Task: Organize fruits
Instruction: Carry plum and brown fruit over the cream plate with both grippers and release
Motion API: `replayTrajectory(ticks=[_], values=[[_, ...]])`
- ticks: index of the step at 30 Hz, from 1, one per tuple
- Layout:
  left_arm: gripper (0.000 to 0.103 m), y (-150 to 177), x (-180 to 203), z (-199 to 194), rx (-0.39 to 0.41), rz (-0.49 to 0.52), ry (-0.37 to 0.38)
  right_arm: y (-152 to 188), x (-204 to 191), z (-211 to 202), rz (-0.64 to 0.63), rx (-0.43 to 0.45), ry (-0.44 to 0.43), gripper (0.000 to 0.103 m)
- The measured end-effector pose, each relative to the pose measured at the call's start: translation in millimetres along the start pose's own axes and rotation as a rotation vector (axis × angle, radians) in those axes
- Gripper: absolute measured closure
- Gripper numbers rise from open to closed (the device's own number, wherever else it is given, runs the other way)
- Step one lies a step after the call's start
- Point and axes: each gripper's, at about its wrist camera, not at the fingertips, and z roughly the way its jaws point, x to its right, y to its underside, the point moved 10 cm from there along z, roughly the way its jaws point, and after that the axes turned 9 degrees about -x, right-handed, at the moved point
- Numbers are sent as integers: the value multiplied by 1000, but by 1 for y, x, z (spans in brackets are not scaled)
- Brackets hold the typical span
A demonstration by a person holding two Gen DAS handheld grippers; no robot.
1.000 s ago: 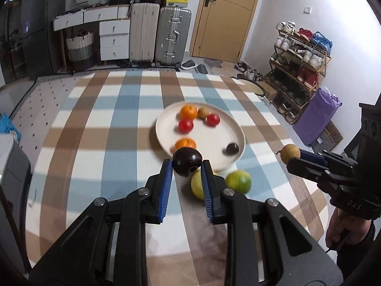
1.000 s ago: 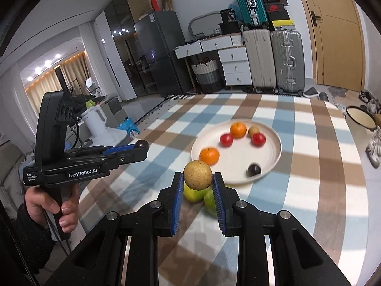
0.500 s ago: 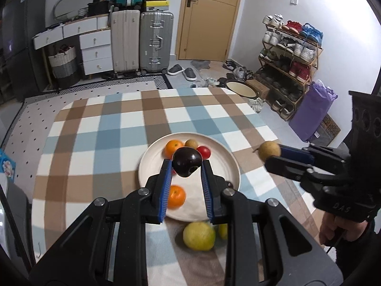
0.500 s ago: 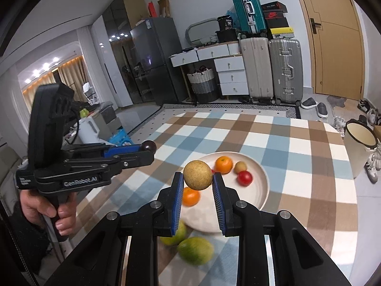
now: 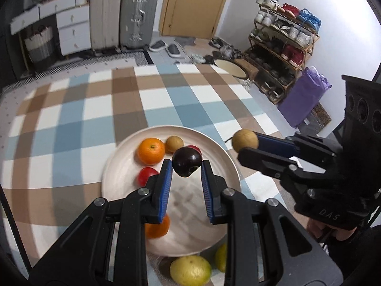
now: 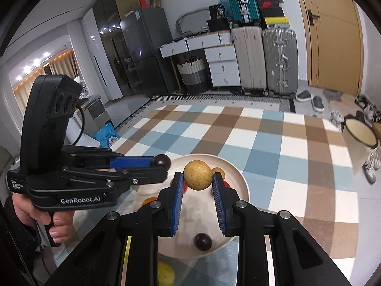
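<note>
Underneath everything lies the checked blue, brown and white tablecloth (image 5: 185, 95), and on it sits the round cream ceramic plate (image 5: 226, 166), taken as the landmark. Above the plate's middle hangs the left gripper (image 5: 187, 166), black with blue pads, its jaws clamped on a glossy dark purple plum (image 5: 187, 161) held clear of the plate surface. Over the plate's right rim, as the left wrist camera sees it, hangs the right gripper (image 6: 197, 178), its jaws squeezed on a rough tan round fruit (image 6: 197, 175), also off the plate.

On the far side of the plate rests a large orange (image 5: 151, 150), with a small tan fruit (image 5: 174, 143) just beside it and a small red fruit (image 5: 196, 148) half hidden behind the held plum. A second red fruit (image 5: 145, 175) lies nearer the left rim, and a second orange (image 5: 157, 227), blurred, lies on the near side, partly behind the left gripper's finger. A small dark plum (image 6: 202, 242) rests near the near rim in the right wrist view. Off the plate, just beside its near edge on the cloth, lie a yellow-green citrus (image 5: 190, 270) and another greenish fruit (image 5: 221, 257).
</note>
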Motion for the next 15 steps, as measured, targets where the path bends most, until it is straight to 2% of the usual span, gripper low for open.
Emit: replayTrajectory(ticks=[6,11,15], values=[[81,1,-7,39,-66,-17,19,11,16,30,28,-42,-4,78],[81,-1,-10,60,-93,-2,7,21,21,47,30,-78,-11,78],[81,0,-11,74,-128,-14,34,26,24,57,32,-94,-20,78]])
